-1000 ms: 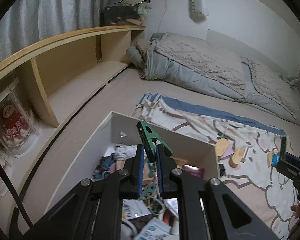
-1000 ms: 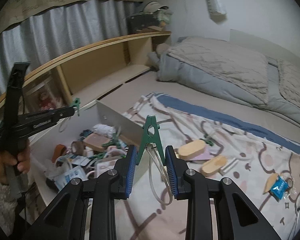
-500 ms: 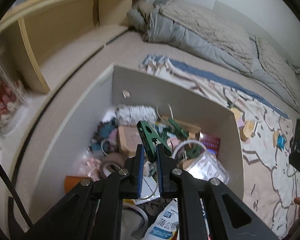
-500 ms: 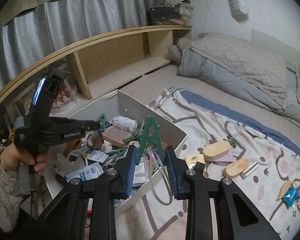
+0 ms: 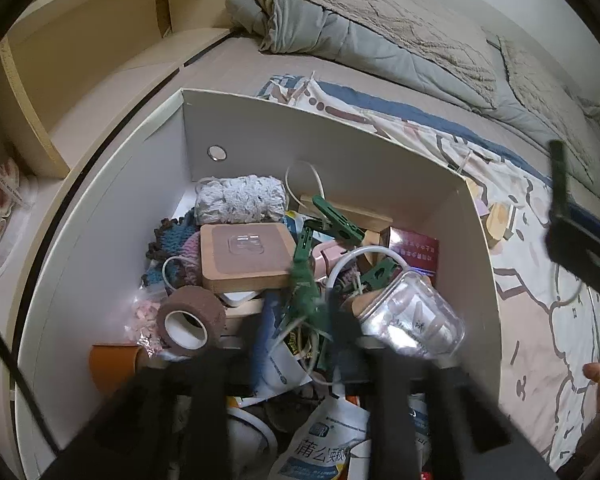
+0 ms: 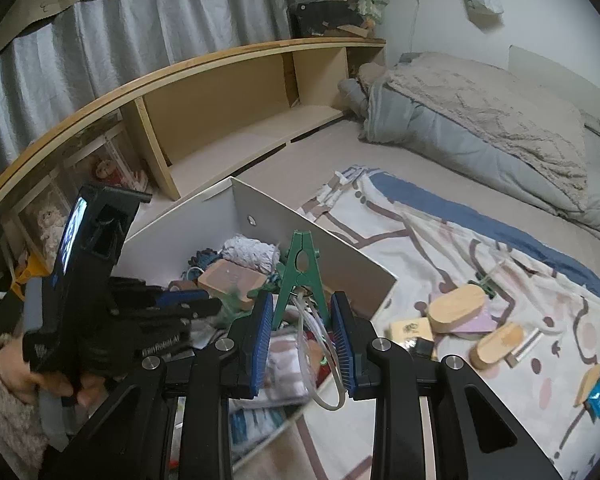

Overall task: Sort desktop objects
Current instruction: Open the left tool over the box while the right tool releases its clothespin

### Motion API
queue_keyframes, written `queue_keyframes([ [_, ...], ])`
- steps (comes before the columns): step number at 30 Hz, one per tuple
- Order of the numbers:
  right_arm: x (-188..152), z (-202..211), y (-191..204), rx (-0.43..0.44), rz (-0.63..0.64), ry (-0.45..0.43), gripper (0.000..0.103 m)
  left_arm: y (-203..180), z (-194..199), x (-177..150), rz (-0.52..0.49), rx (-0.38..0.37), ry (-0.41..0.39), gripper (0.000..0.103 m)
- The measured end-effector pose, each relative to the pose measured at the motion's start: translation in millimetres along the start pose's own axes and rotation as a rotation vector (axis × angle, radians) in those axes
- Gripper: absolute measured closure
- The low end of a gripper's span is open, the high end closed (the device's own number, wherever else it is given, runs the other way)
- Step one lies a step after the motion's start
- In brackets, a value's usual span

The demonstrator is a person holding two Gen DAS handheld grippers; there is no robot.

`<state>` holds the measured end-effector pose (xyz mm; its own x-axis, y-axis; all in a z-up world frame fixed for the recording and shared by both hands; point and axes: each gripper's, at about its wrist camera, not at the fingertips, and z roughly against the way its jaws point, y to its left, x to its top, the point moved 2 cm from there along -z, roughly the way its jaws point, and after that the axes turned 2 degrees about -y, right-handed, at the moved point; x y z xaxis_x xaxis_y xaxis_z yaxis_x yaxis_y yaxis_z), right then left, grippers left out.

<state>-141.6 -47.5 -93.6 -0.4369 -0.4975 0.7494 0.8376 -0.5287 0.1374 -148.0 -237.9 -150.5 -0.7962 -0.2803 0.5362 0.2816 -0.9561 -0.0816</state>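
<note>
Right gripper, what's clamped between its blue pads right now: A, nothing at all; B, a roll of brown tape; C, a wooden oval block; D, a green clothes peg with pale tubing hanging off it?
D: in the right wrist view the right gripper has its blue pads pressed on the legs of an upright green clothes peg, with a pale tubing loop hanging below.
</note>
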Motion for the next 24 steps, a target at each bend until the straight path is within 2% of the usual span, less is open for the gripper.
queue_keyframes([
  [2, 1.7, -7.1, 3.3, 0.006, 0.002, 0.007, 0.073, 2.5, 5.8, 1.8, 0.011, -0.003, -0.031, 0.049],
  [11, 5.2, -42.7, 12.3, 0.009, -0.005, 0.061, 0.073, 14.8, 29.2, 13.8, -0.007, 0.058, -0.168, 0.049],
  [19, 3.0, -82.0, 12.1, -0.048, 0.057, 0.201, 0.073, 30.6, 32.8, 17.1, 0.051, 0.05, -0.191, 0.049],
  [24, 0.3, -93.3, 10.5, -0.119, 0.106, 0.236, 0.073, 34.2, 34.6, 17.6, 0.068, 0.048, -0.199, 0.049],
])
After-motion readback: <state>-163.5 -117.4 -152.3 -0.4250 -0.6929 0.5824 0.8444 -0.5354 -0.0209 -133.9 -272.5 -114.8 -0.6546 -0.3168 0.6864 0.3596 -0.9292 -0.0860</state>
